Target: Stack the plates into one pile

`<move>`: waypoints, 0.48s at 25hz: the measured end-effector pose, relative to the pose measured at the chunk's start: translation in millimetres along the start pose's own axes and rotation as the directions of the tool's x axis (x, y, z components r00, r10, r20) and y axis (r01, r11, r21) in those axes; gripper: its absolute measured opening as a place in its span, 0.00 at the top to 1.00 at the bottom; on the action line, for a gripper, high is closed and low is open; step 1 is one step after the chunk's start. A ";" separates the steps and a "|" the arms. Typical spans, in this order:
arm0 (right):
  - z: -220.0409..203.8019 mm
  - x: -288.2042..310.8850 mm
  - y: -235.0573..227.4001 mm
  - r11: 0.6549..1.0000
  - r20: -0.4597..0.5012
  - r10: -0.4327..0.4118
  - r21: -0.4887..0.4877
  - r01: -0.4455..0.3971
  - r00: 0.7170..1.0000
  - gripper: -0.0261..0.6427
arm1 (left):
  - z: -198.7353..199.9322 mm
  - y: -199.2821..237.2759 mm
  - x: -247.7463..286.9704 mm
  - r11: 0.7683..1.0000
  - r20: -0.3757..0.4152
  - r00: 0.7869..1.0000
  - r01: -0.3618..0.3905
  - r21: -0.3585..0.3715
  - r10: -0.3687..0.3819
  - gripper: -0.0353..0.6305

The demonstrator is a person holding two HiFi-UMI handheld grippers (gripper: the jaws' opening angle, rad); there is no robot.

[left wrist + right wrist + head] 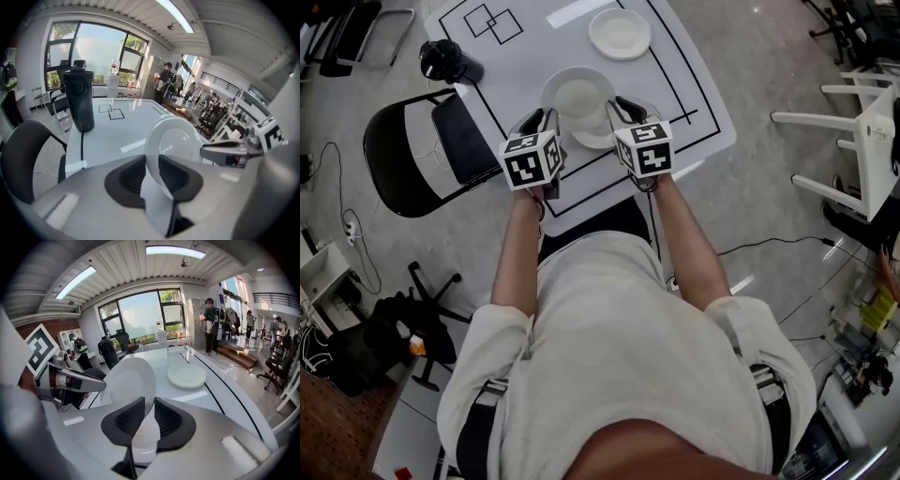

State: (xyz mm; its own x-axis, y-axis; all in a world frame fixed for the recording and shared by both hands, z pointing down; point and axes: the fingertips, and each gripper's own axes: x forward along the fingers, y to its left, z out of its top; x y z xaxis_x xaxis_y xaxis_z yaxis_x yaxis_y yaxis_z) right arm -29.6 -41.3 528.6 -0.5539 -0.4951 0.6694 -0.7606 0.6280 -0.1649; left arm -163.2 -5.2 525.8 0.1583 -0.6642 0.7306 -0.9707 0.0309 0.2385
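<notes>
Stacking step, plate in carry. The white table (530,56) is the largest element, smooth and glossy, ruled with thin black lines; a black chair (417,155) with a curved back stands at its left edge. The held plate (579,98), round, white, glazed and shallow with a raised rim, hangs over the near middle of the table. The far plate (620,33), of the same form, lies flat at the far right and is judged the base of the pile. The left gripper (151,171) pinches the held plate's left rim between its ribbed dark pads; the right gripper (149,416) pinches the opposite rim likewise, so neither pair of jaws is spread or empty. A black cylindrical bottle (448,61) stands at the far left, well apart from the plates. For a clean placement, both grippers should travel together toward the far right so the rim is not twisted; the plate should stay level, be centred over the far plate, and be lowered until it rests; glaze is slippery, so both grips should release only then, and at once.
</notes>
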 end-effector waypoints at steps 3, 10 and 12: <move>-6.2 -8.0 1.1 1.000 0.008 -0.020 0.014 0.020 1.000 0.86 | -3.3 -4.6 -2.9 1.000 -0.002 1.000 0.016 0.018 -0.015 0.83; -24.9 -24.7 2.8 0.997 0.009 -0.062 0.038 0.062 0.998 0.86 | -17.3 -16.2 -8.3 0.997 -0.023 0.998 0.051 0.057 -0.050 0.83; -31.9 -29.6 3.1 0.996 0.006 -0.075 0.050 0.074 0.997 0.86 | -22.7 -19.5 -8.3 0.996 -0.033 0.998 0.063 0.066 -0.061 0.83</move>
State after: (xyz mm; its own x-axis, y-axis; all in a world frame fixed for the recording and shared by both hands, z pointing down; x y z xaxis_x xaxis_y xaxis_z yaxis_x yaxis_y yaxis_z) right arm -4.8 -5.5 531.4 -0.4977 -0.5443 0.6753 -0.8157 0.5584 -0.1511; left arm -141.4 16.7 529.6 0.2234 -0.6399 0.7353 -0.9684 -0.0603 0.2418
